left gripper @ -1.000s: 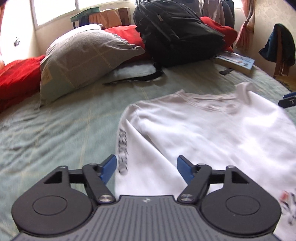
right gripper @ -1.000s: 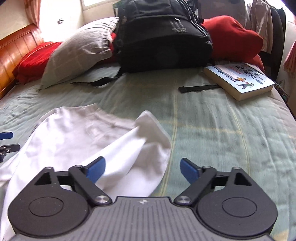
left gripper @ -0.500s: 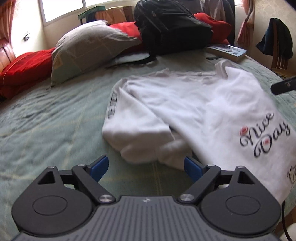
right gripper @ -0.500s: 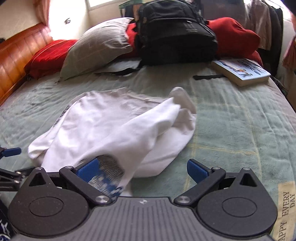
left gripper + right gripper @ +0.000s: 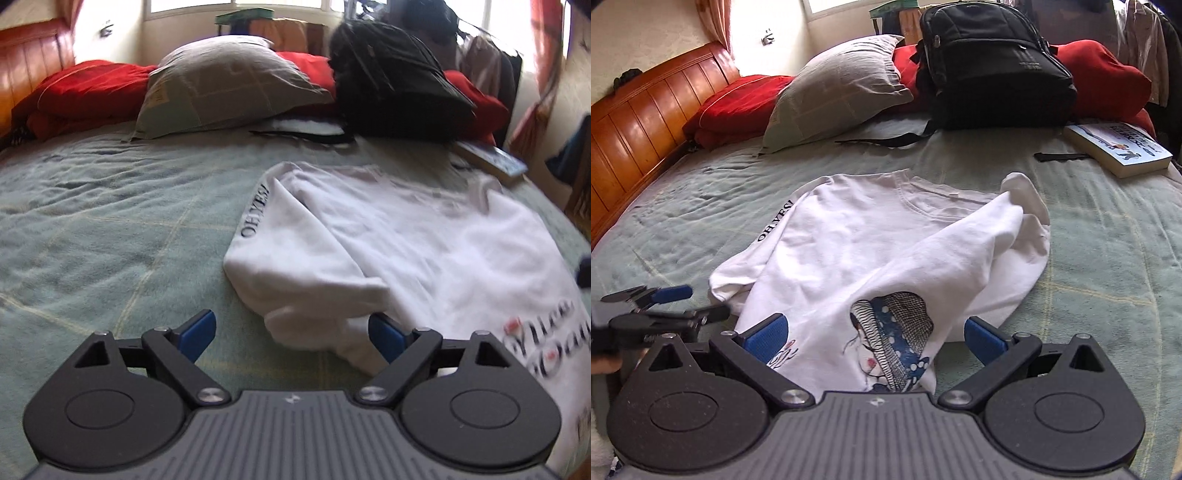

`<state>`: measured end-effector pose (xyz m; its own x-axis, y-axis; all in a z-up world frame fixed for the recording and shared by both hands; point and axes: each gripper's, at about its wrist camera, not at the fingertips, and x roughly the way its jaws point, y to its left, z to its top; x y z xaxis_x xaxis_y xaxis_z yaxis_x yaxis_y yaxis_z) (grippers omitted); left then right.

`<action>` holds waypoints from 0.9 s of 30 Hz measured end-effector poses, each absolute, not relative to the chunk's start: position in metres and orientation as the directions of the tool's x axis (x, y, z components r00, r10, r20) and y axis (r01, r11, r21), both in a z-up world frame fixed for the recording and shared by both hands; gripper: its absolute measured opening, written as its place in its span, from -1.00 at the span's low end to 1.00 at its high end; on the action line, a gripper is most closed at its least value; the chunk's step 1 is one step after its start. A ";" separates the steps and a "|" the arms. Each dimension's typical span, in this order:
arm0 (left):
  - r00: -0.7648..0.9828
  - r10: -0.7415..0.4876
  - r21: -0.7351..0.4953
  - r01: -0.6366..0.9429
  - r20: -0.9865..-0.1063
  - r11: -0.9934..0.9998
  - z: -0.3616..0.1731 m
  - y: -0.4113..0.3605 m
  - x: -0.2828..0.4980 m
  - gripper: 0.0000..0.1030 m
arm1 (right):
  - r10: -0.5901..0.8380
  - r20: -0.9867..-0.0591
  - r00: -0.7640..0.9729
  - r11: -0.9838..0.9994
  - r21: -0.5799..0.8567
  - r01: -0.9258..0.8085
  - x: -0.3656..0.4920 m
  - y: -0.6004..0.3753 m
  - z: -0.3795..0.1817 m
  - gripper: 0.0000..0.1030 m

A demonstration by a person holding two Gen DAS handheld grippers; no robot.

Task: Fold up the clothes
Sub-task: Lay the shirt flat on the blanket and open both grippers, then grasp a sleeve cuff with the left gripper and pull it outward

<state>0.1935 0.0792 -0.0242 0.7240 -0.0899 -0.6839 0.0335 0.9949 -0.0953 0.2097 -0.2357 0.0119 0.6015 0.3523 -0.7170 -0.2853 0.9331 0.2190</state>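
White sweatshirt (image 5: pixel 871 243) crumpled on green blanket (image 5: pixel 1108 258) — both hand-held grippers gaping

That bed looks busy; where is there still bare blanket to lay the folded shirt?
Bare green blanket lies between the white shirt and the book, and between shirt and wooden bed frame. The far end is crowded: pillow, backpack, red cushions.

White printed sweatshirt (image 5: pixel 871 251) — rumpled, half-folded on bed
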 end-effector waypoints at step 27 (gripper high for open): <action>0.688 0.389 0.334 -0.220 -0.613 0.917 -0.032 0.133 0.229 0.76 | 0.360 -0.722 0.591 0.932 0.244 -0.269 0.226 -0.233 0.002 1.00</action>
<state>0.2289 0.1325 -0.0325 0.6877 0.3885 -0.6132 -0.2201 0.9166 0.3338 0.2262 -0.2334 0.0018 0.5912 0.3598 -0.7218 -0.2695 0.9316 0.2437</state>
